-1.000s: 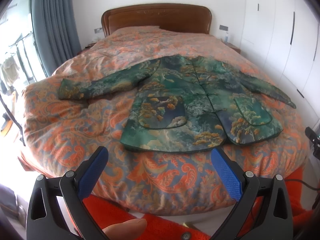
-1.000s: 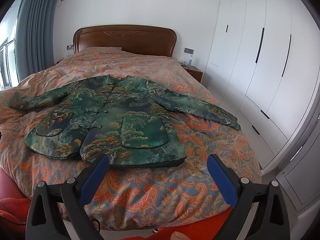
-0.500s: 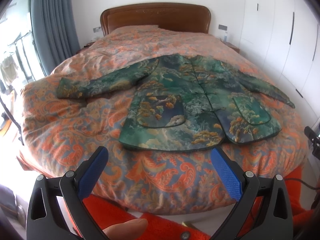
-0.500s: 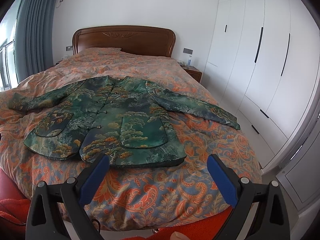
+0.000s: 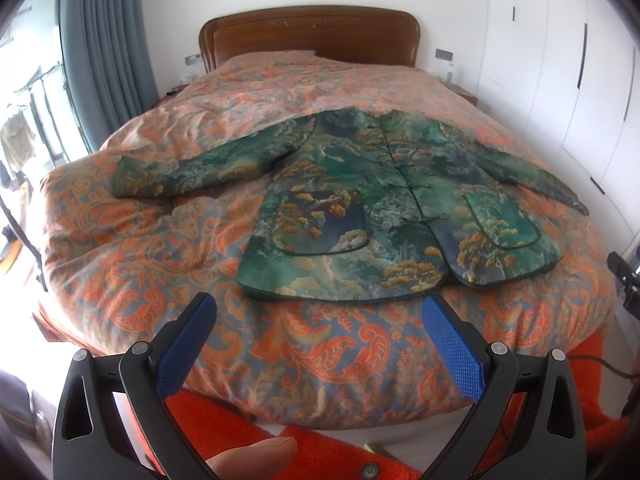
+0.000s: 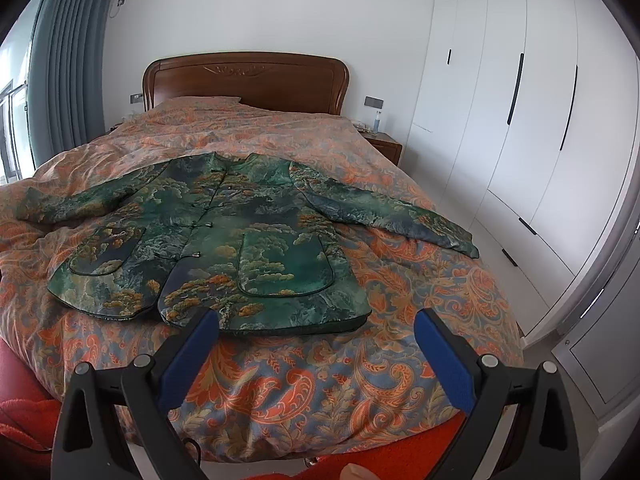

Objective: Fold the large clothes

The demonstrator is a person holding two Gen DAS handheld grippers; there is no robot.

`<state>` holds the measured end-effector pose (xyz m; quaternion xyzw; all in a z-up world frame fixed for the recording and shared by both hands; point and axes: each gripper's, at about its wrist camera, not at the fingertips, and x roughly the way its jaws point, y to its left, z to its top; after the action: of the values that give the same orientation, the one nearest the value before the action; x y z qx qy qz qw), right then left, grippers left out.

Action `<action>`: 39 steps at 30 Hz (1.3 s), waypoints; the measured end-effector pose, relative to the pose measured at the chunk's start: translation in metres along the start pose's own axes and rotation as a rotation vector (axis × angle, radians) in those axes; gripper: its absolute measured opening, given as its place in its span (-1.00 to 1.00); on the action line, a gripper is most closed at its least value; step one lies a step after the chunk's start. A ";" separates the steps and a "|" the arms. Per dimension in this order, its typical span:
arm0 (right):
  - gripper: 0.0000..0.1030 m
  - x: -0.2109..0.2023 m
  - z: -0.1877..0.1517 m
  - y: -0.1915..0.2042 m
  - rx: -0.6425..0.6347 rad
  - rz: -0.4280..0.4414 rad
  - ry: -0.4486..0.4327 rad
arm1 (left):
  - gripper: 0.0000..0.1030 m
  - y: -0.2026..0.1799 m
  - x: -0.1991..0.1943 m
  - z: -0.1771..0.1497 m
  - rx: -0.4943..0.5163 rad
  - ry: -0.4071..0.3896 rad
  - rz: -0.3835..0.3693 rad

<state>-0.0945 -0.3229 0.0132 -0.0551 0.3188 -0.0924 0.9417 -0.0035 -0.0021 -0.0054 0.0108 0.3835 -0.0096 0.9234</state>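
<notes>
A green patterned jacket (image 5: 360, 200) lies flat and face up on the bed, buttoned, both sleeves spread out to the sides. It also shows in the right wrist view (image 6: 224, 236). My left gripper (image 5: 320, 312) is open and empty, held above the foot of the bed just short of the jacket's hem. My right gripper (image 6: 316, 324) is open and empty, also above the foot of the bed near the hem's right half.
The bed has an orange paisley duvet (image 5: 140, 260) and a wooden headboard (image 6: 244, 80). White wardrobes (image 6: 520, 120) line the right wall. A grey curtain (image 5: 104, 40) hangs at the left. A nightstand (image 6: 386, 148) stands by the bed's far right.
The left gripper has shifted slightly, so the jacket sits a little higher in its view. The right gripper has barely moved. Both stay open.
</notes>
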 end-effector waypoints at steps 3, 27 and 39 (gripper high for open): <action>0.94 0.000 0.000 0.001 0.000 -0.001 0.001 | 0.99 0.000 0.000 0.000 0.000 -0.001 0.000; 0.94 0.003 -0.002 0.003 -0.003 0.002 0.018 | 0.99 -0.001 0.000 -0.001 -0.002 0.004 -0.001; 0.94 0.004 -0.002 0.003 -0.003 0.001 0.021 | 0.99 -0.002 0.000 -0.002 -0.001 0.001 -0.001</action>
<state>-0.0918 -0.3206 0.0085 -0.0553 0.3289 -0.0920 0.9382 -0.0048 -0.0040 -0.0064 0.0099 0.3839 -0.0099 0.9233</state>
